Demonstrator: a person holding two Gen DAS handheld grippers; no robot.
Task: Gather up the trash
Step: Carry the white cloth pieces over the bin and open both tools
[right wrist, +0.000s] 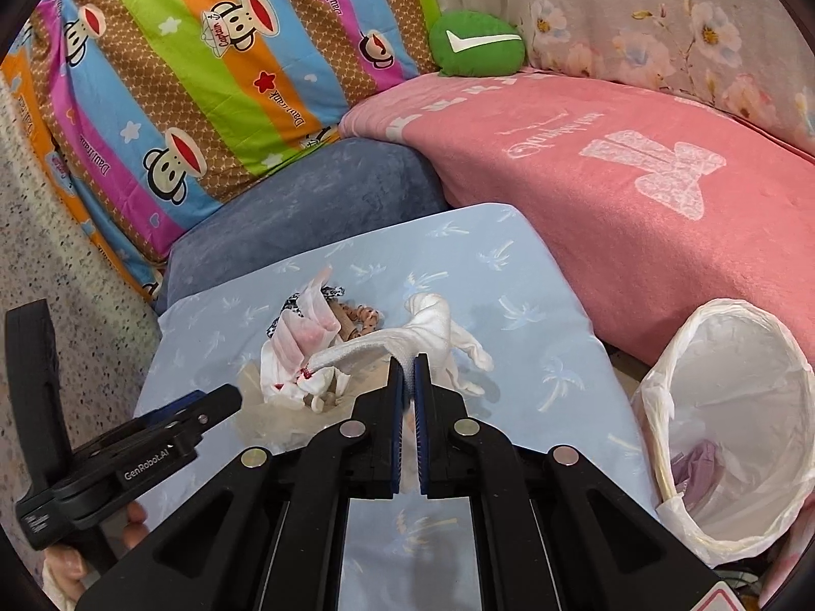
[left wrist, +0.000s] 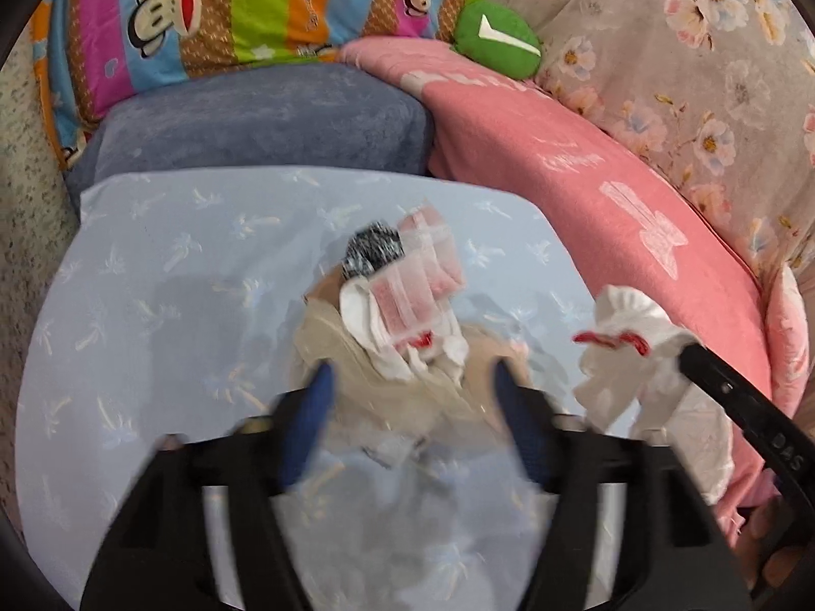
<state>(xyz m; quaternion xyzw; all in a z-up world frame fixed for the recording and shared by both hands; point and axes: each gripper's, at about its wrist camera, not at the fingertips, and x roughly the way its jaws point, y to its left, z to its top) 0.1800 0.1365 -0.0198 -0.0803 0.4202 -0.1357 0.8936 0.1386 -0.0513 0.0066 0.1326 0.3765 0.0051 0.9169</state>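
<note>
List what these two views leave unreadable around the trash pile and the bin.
- Trash pile, left wrist view: motion blur smears it, so the separate items cannot be told apart.
- Bin, right wrist view: its bottom is cut off by the frame edge; the purple scrap inside is unidentifiable.
- White tissue in the right gripper: the pinched end is hidden between the pads.
</note>
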